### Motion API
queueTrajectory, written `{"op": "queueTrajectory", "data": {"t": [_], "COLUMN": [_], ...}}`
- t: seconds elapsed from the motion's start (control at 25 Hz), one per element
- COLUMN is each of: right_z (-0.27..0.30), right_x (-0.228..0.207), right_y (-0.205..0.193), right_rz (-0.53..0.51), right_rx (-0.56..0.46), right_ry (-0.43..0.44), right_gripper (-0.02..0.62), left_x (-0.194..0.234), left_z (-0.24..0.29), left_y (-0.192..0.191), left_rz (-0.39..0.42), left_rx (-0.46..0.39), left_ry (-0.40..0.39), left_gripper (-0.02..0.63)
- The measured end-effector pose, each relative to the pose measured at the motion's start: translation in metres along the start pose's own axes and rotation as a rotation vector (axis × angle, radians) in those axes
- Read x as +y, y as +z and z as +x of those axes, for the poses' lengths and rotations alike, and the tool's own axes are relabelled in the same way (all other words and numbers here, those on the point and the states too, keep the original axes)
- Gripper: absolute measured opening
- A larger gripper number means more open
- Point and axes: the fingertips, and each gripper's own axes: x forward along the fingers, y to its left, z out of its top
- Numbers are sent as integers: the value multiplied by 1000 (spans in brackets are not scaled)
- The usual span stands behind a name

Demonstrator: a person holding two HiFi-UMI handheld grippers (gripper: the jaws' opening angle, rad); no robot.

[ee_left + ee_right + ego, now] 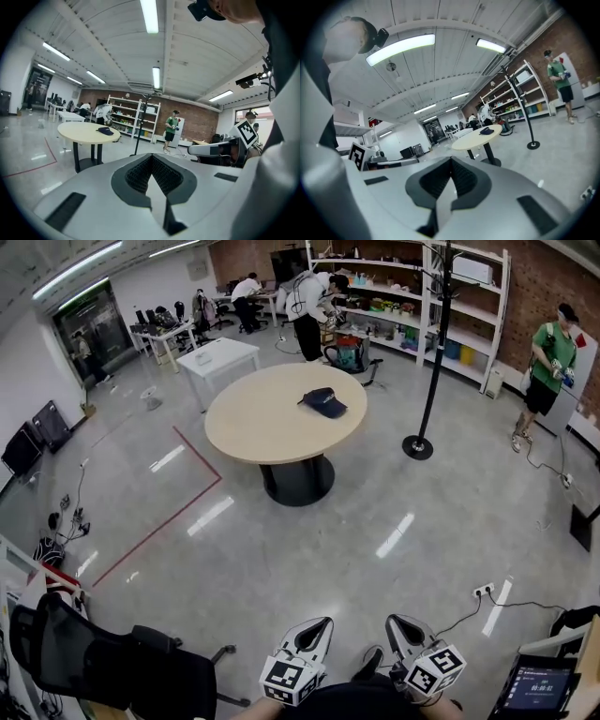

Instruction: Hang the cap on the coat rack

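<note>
A dark blue cap (pixel 324 401) lies on the round beige table (pixel 262 427), toward its far right side. It also shows small in the left gripper view, cap (pixel 106 131), and in the right gripper view, cap (pixel 486 131). The black coat rack (pixel 432 343) stands on a round base right of the table, coat rack (pixel 142 123), coat rack (pixel 520 110). My left gripper (pixel 316 626) and right gripper (pixel 401 624) are held low near my body, far from the table. Both are shut with nothing between the jaws.
A black office chair (pixel 103 662) sits at the lower left. Shelves (pixel 403 306) line the brick wall behind the rack. A person in green (pixel 548 371) stands at the right; others work at the back. A floor socket with cable (pixel 484 591) lies ahead right. A white table (pixel 217 357) stands beyond.
</note>
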Motion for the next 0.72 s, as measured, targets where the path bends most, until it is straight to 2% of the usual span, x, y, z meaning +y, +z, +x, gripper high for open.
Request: {"op": "queueTrajectory", "data": {"t": [0.24,0.4,0.72], "right_z": [8,16,66], "right_x": [-75,-118,-162], "right_y": [33,44,61], "right_rz": [3,13,27], "right_rx": [-4,17,25], "right_ry": [45,69,72], "right_gripper": [-9,-9,-9], "left_x": [-25,-35,7], "left_z": [88,130,177], "left_y": [31,38,44], "left_rz": [25,31,11], "left_rx": [-20,-5,15], "left_ry": [34,49,92], "left_gripper": [5,5,5]}}
